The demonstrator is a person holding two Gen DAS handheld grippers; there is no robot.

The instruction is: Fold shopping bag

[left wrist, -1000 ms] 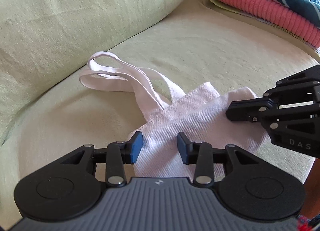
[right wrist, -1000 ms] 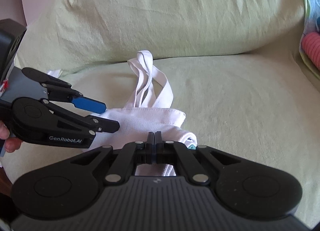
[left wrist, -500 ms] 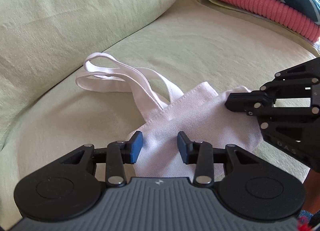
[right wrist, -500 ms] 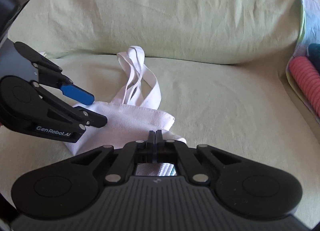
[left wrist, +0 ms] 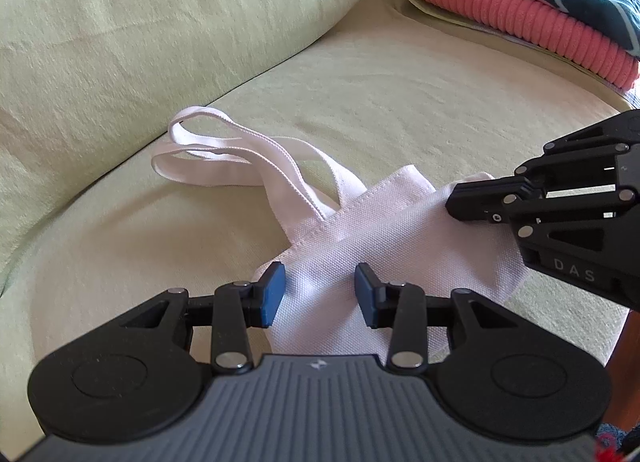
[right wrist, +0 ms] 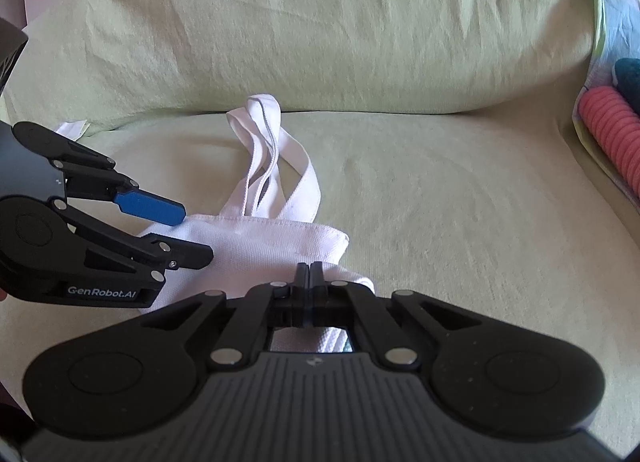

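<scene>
We see the white bag (left wrist: 372, 229) lying folded on the green sofa (left wrist: 400, 101), handles toward the backrest. Left gripper (left wrist: 320, 294) hovers part-open over its near edge, gripping nothing. Right gripper (right wrist: 308, 274) is closed at the bag's corner; whether it pinches cloth, we cannot tell.

bag (left wrist: 360, 238): white woven canvas, matt
cushion (left wrist: 400, 101): green cloth, matt, creased
gripper (left wrist: 319, 294): black matt plastic

Two markings legible. "GenRobot.AI" printed in white on the black side plate of the left gripper (right wrist: 192, 236), at 9 o'clock in the right wrist view. "DAS" in pale letters on the black body of the right gripper (left wrist: 454, 203), at 3 o'clock in the left wrist view. Nothing else readable.
</scene>
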